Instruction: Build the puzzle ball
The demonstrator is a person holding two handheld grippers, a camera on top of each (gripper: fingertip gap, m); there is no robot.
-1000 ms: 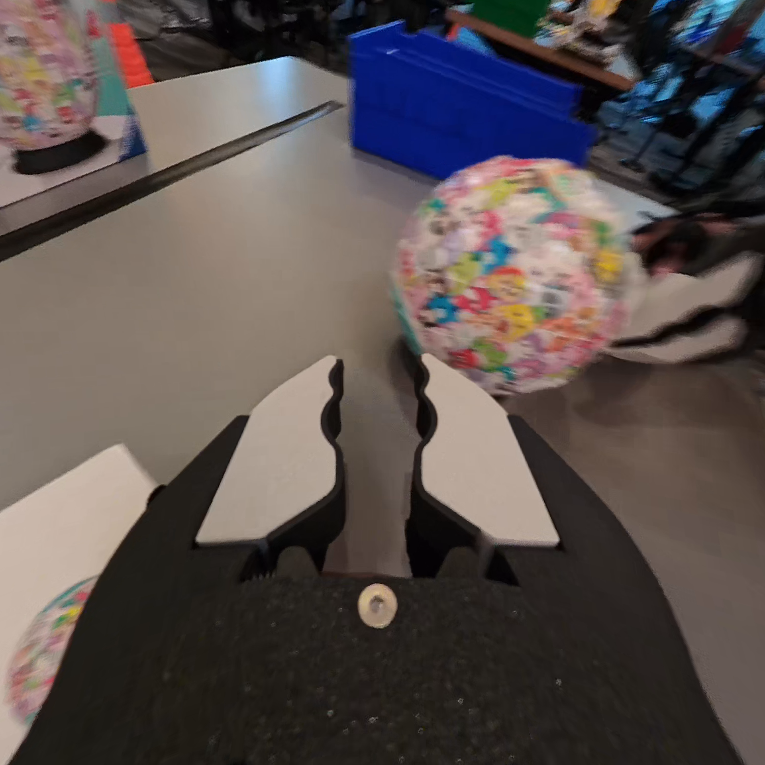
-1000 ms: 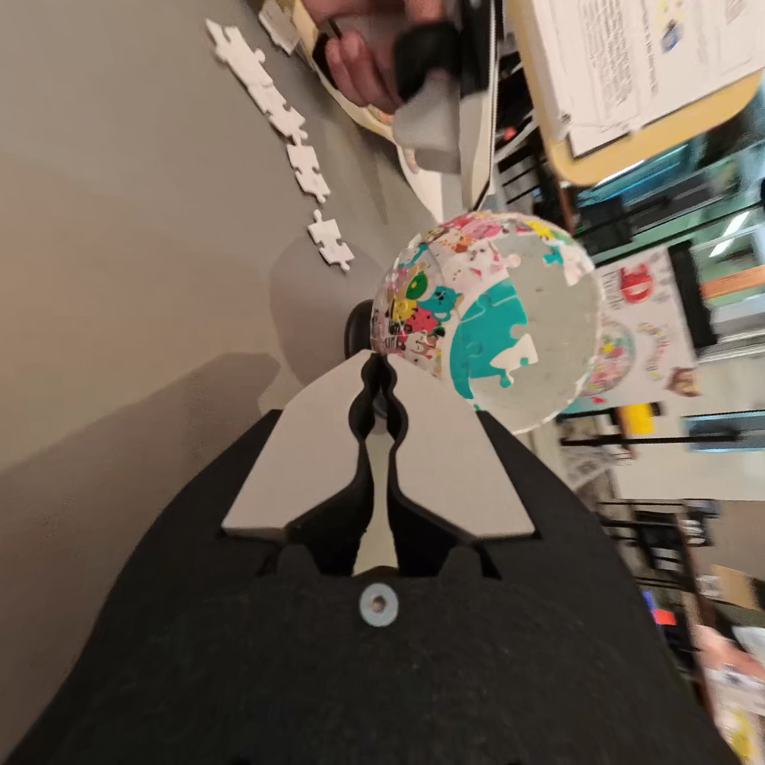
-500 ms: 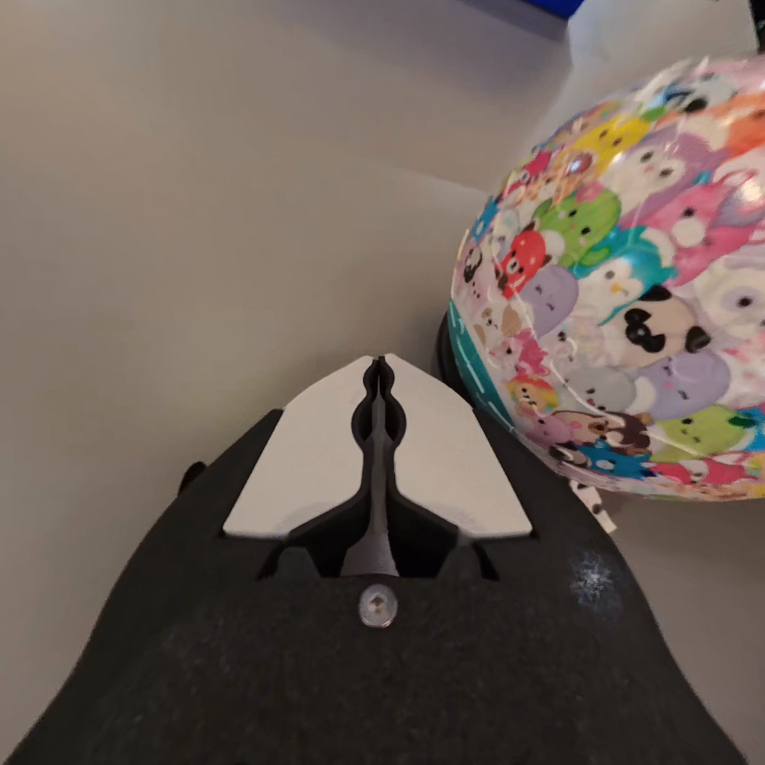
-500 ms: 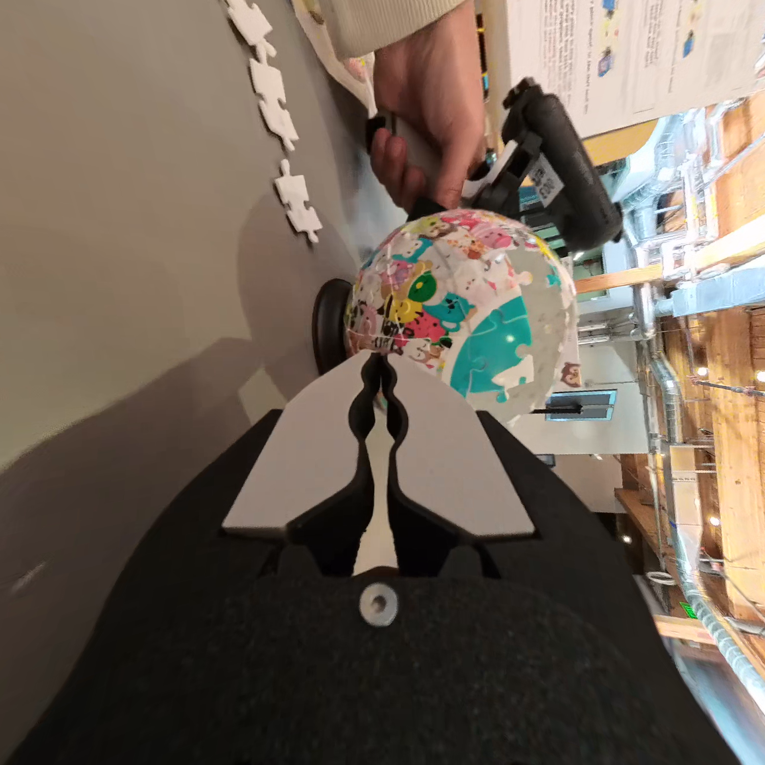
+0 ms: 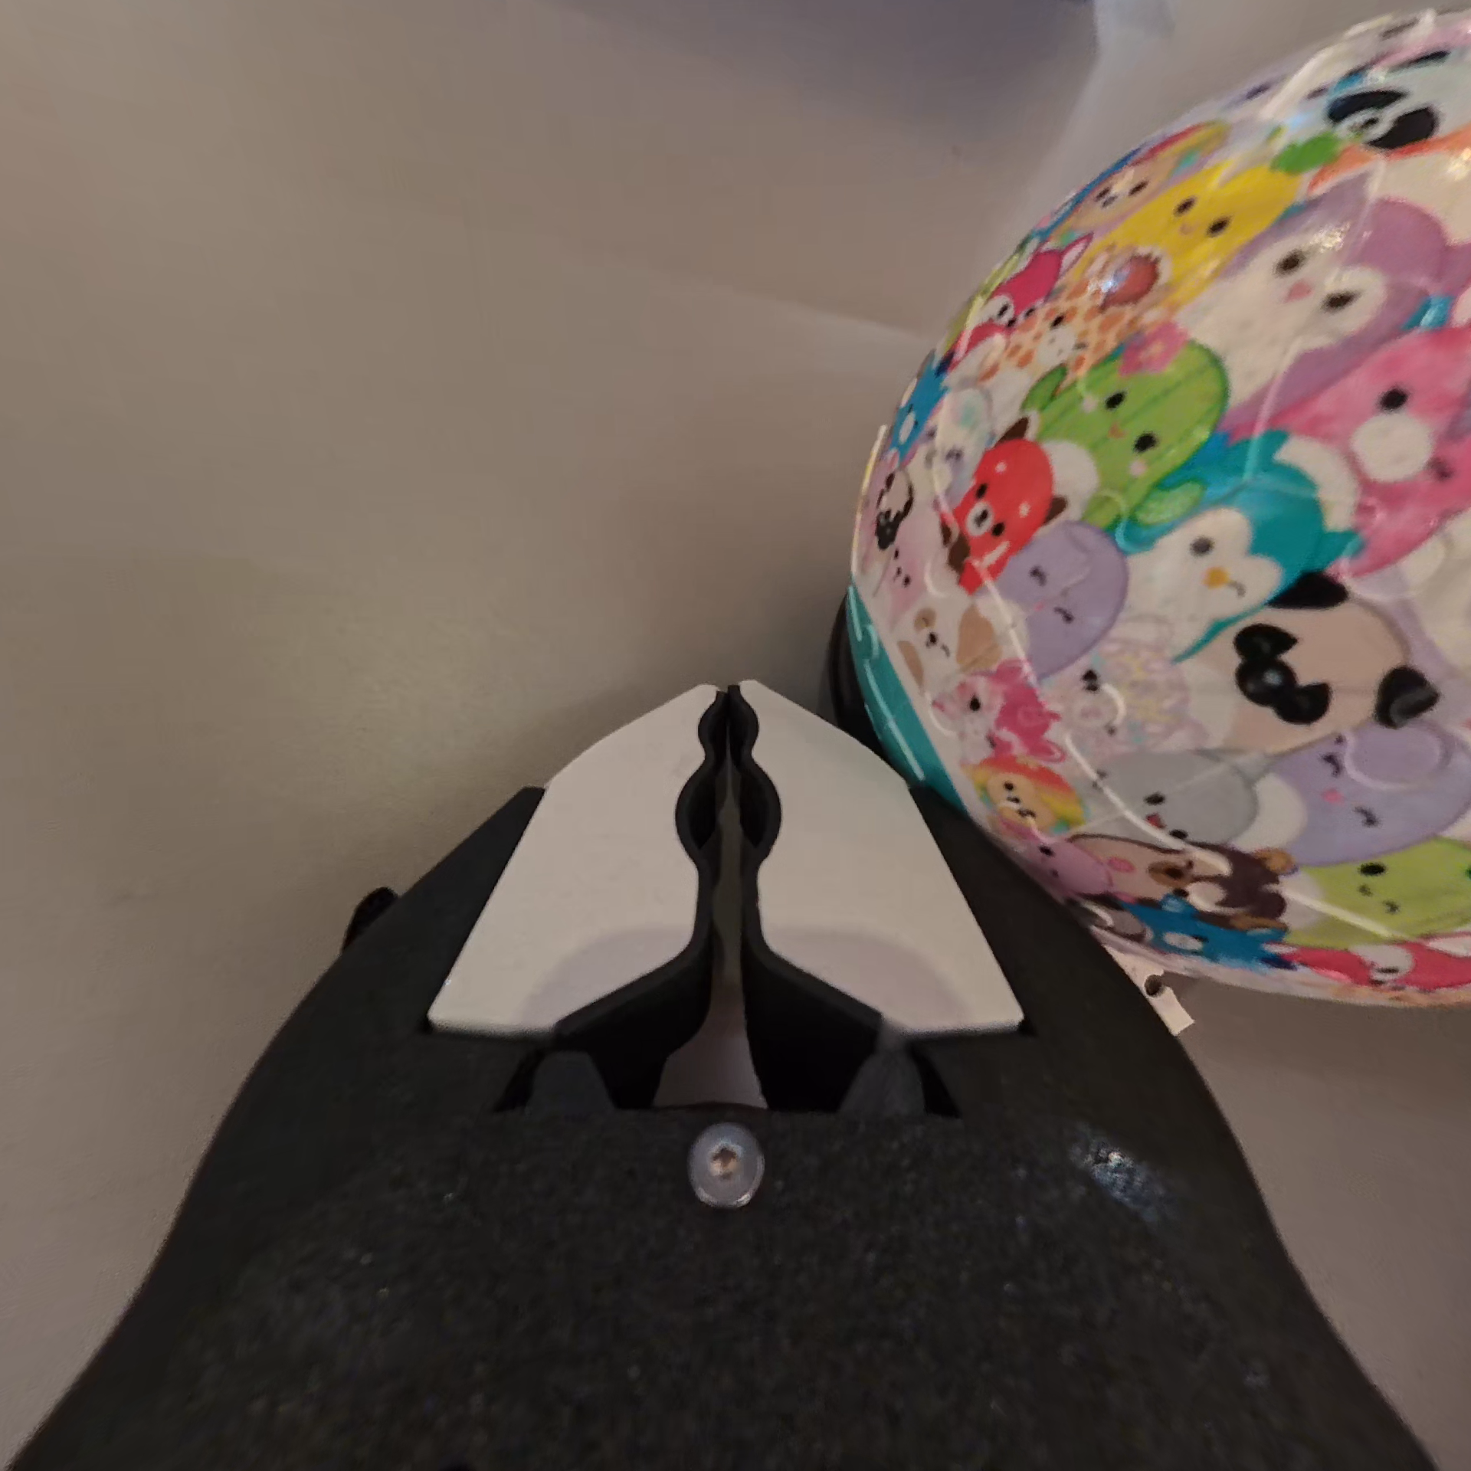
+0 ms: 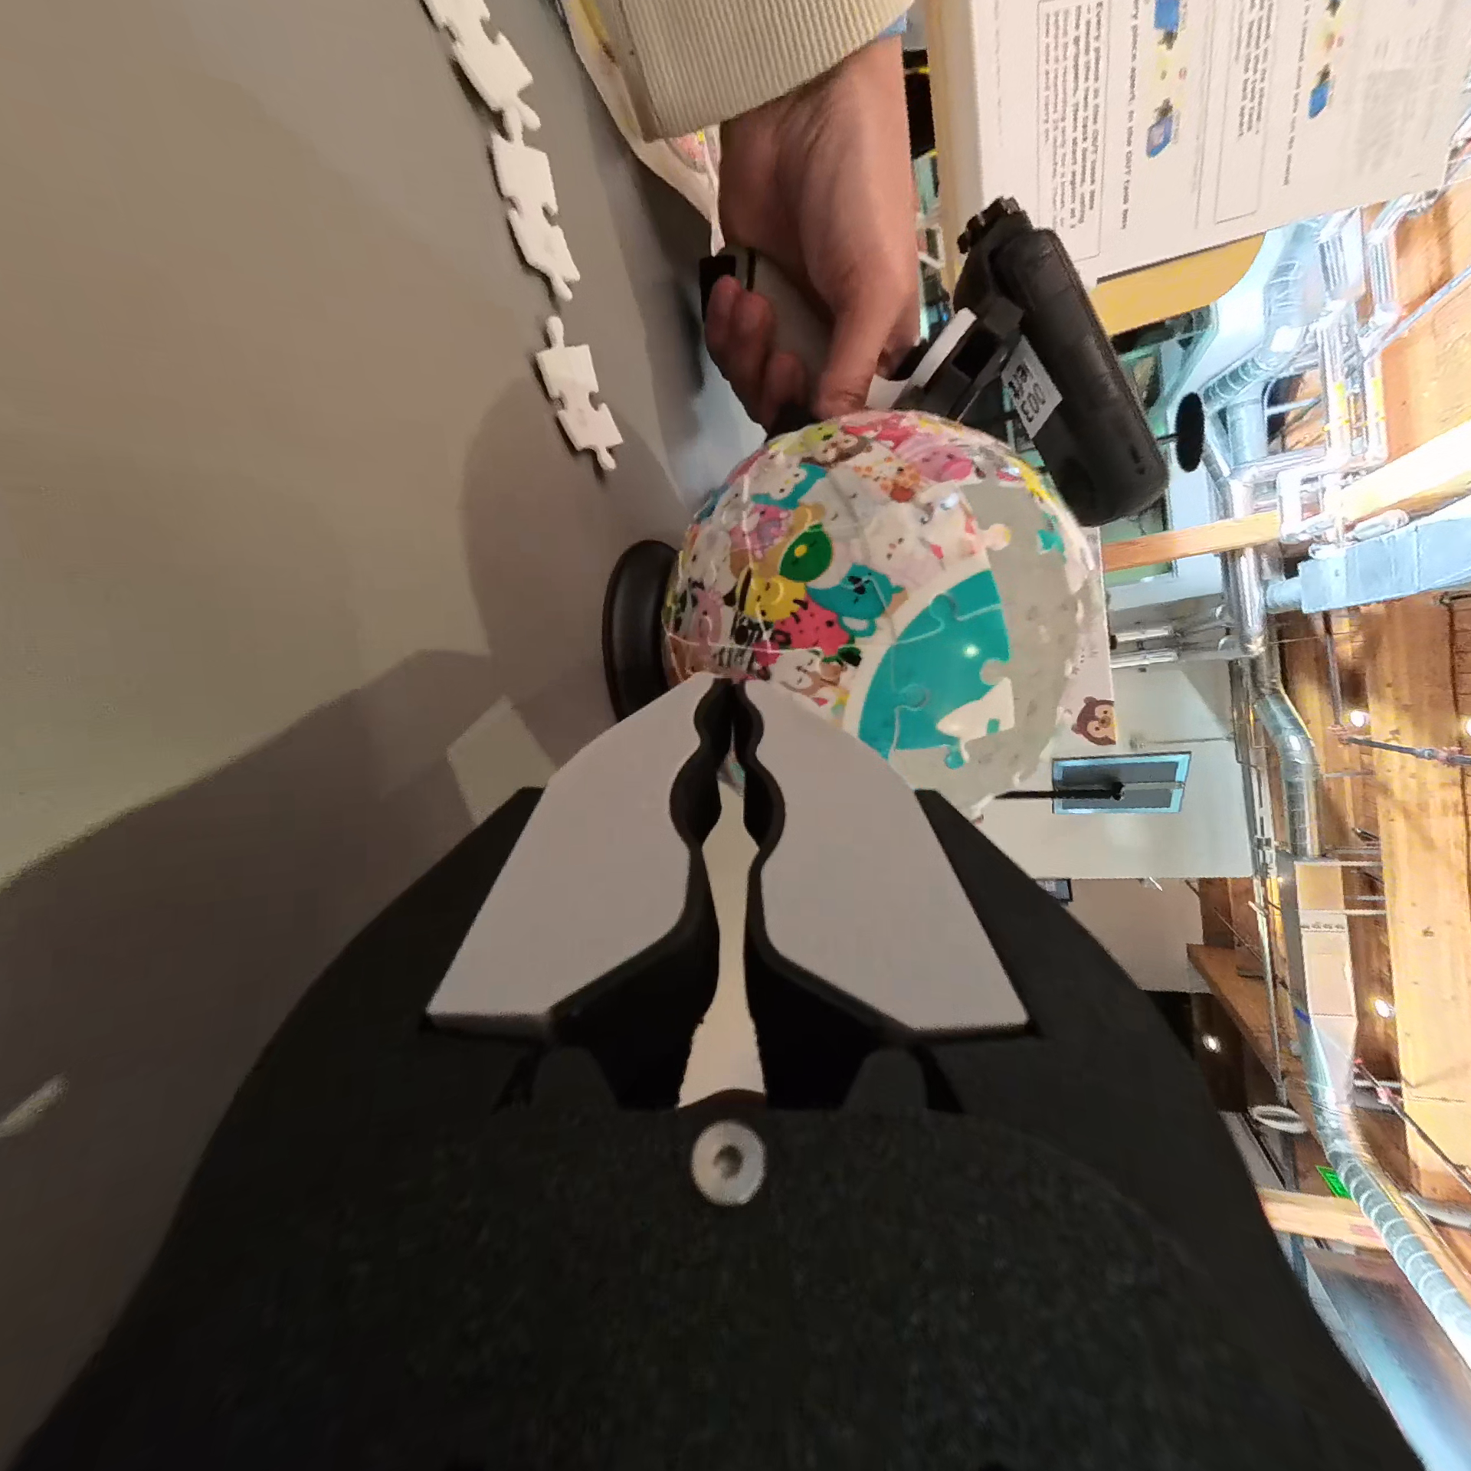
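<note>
On the grey tabletop [image 5: 398, 398] sits the puzzle ball [image 5: 1194, 597], resting on a black round stand [image 6: 633, 629]; no table edge shows near it in either view. Ball surface is mostly covered w/ colourful cartoon animal print, but the right wrist view shows a teal patch and a bare translucent area where pieces are missing. Left gripper [image 5: 729, 691] is clenched, tips touching, nothing between them; it's low, just beside the ball's lower left side. Right gripper [image 6: 728, 691] is nearly clenched w/ tips at the ball's lower edge near the stand; can't tell if anything's pinched. Beyond the ball a hand [image 6: 820, 247] grips the other gripper's handle. White loose puzzle pieces [image 6: 577, 394] lie in a row on the tabletop, well apart from the ball.
</note>
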